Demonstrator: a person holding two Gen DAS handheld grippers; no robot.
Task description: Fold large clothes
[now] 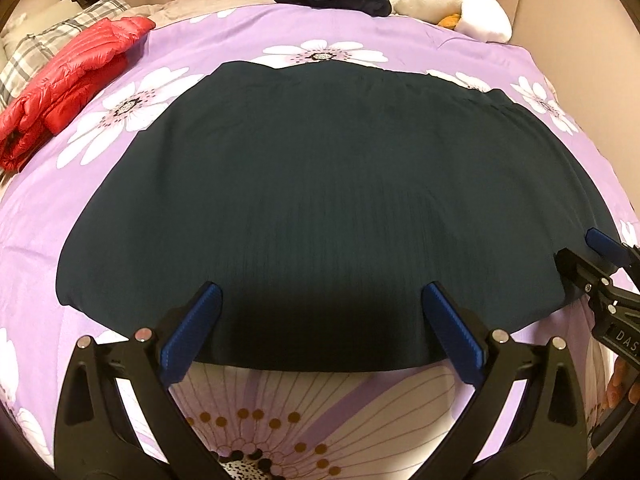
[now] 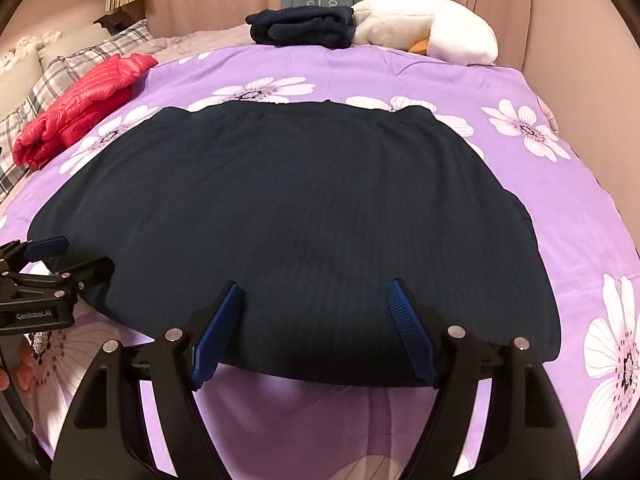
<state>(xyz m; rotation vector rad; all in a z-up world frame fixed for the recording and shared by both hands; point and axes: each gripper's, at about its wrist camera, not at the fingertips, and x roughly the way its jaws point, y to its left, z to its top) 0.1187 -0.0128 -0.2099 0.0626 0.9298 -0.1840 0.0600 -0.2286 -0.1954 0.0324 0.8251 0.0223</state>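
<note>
Hovering with jaws spread and empty, the left tool [image 1: 320, 320] and right tool [image 2: 314, 314] face the dark garment [image 1: 312, 200] spread at frame centre. Folding appears unstarted; next, each likely pinches the near hem.

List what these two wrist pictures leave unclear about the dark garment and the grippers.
- Large dark ribbed garment: type unclear, sleeves not visible, either view.
- Its near hem: partly behind left gripper and right gripper.
- Folded navy pile: too far to identify.
- Right gripper, left view: cut by edge.

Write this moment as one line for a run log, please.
stage: before first fold | dark garment: spread flat on bed | left gripper: open, near hem | right gripper: open, near hem | held: nothing
</note>
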